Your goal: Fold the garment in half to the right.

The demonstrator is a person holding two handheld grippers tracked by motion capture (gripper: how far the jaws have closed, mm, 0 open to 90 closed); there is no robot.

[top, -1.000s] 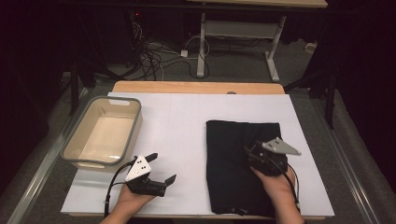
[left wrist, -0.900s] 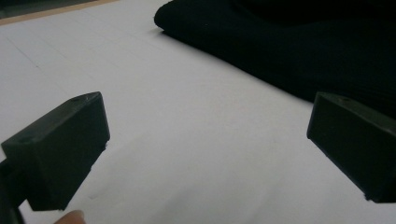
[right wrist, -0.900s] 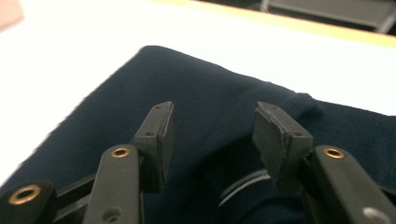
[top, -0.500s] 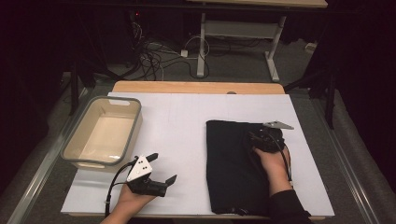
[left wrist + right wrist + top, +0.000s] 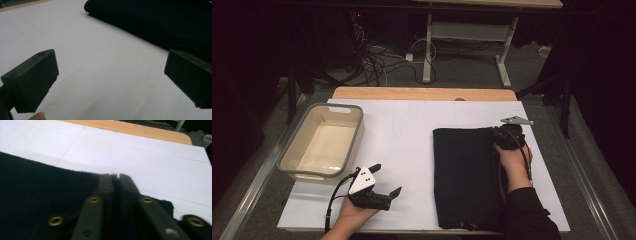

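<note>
Right gripper point(image 5: 507, 134) shifted to far corner of black cloth point(image 5: 467, 175), jaws closing on cloth edge; left gripper point(image 5: 384, 181) wide.

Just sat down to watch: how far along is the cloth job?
Early. The cloth lies flat, already folded. The right tool has just been closing at its far right corner, fabric seemingly pinched between the jaws. The left tool waits open on the white board. The bin is empty.

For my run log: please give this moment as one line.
right gripper: jaws just closing at far edge of black cloth | left gripper: open, idle
</note>
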